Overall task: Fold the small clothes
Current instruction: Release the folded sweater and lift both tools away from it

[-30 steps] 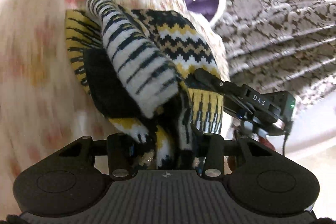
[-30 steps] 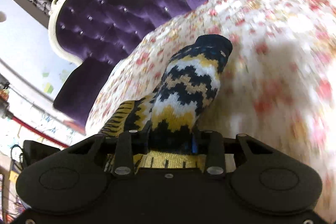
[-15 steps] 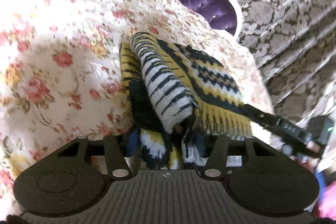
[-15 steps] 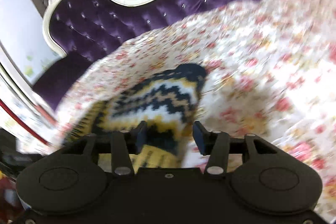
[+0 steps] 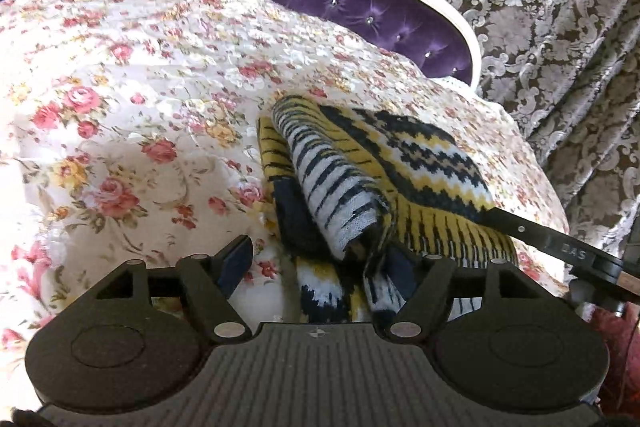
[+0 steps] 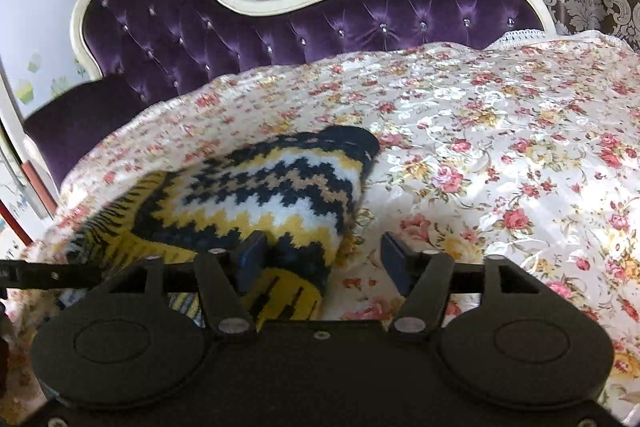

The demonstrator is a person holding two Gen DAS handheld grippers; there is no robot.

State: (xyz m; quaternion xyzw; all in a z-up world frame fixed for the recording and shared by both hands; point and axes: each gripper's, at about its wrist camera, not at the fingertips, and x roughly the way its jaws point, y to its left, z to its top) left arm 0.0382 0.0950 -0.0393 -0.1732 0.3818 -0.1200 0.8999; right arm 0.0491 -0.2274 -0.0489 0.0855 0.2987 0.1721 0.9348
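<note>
Both grippers let go at once. The left gripper (image 5: 324,263) has its jaws opening, spread wide around the near end of the knit (image 5: 384,183); cloth lies in the gap between them, but the left finger (image 5: 236,259) stands clear over the bedspread (image 5: 132,99) and nothing looks pinched. The right gripper (image 6: 324,259) is also opening: its left finger (image 6: 252,259) sits against the yellow ribbed hem, its right finger (image 6: 394,261) is well apart from the cloth, over bare flowers. From the left view its arm shows as a dark bar laid across the hem at the right.

The knit, a small yellow, black and white zigzag garment (image 6: 272,195), lies bunched on the flowered bedspread near the sofa's edge, just below the purple tufted backrest (image 6: 280,27) with patterned curtains (image 5: 560,27) behind. A striped part is rolled over on top of the zigzag panel, and a dark lining shows beneath it.

The step in hand looks like the release after a fold has been laid down. The bundle seems only loosely doubled, with the striped roll standing proud and not flat, so the job appears partway done. The next move likely calls for drawing both grippers back without dragging the hem, then taking a fresh hold, probably on the raised striped roll or the hem corners, to flatten or fold once more. The loose knit could snag on a finger as it pulls away.
</note>
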